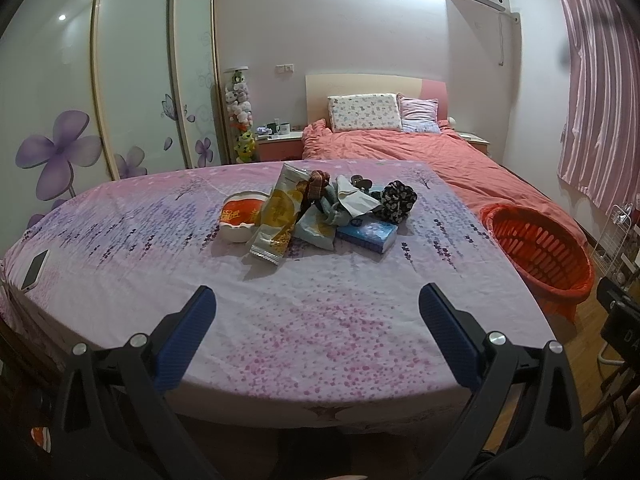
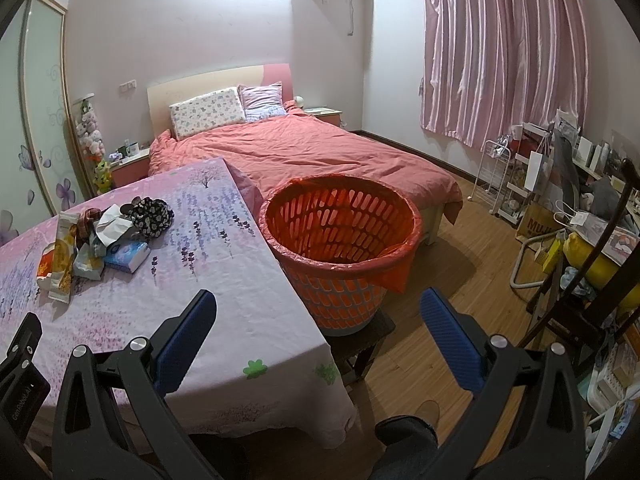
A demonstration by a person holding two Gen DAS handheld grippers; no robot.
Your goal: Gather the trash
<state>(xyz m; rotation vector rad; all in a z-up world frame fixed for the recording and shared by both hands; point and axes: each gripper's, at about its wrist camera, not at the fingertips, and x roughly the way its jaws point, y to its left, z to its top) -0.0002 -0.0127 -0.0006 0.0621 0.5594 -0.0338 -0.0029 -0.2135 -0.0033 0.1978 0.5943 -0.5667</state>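
Trash pile (image 1: pixel 316 212) lying mid-bench (image 1: pixel 160 264), straight ahead of the left tool (image 1: pixel 316 312) and well apart from it. Gold wrapper (image 1: pixel 278 216) nearest, long axis running roughly toward that tool. Right tool (image 2: pixel 318 316) facing the orange basket (image 2: pixel 340 236) beside the bench instead. Both tools gaping apart, gripping nothing. Left looking better placed to reach first.

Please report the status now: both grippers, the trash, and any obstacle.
Left gripper open, empty, short of the pile. Right gripper open, empty, near the orange basket. Trash pile untouched on the table; basket looks empty. Nothing blocks the way.
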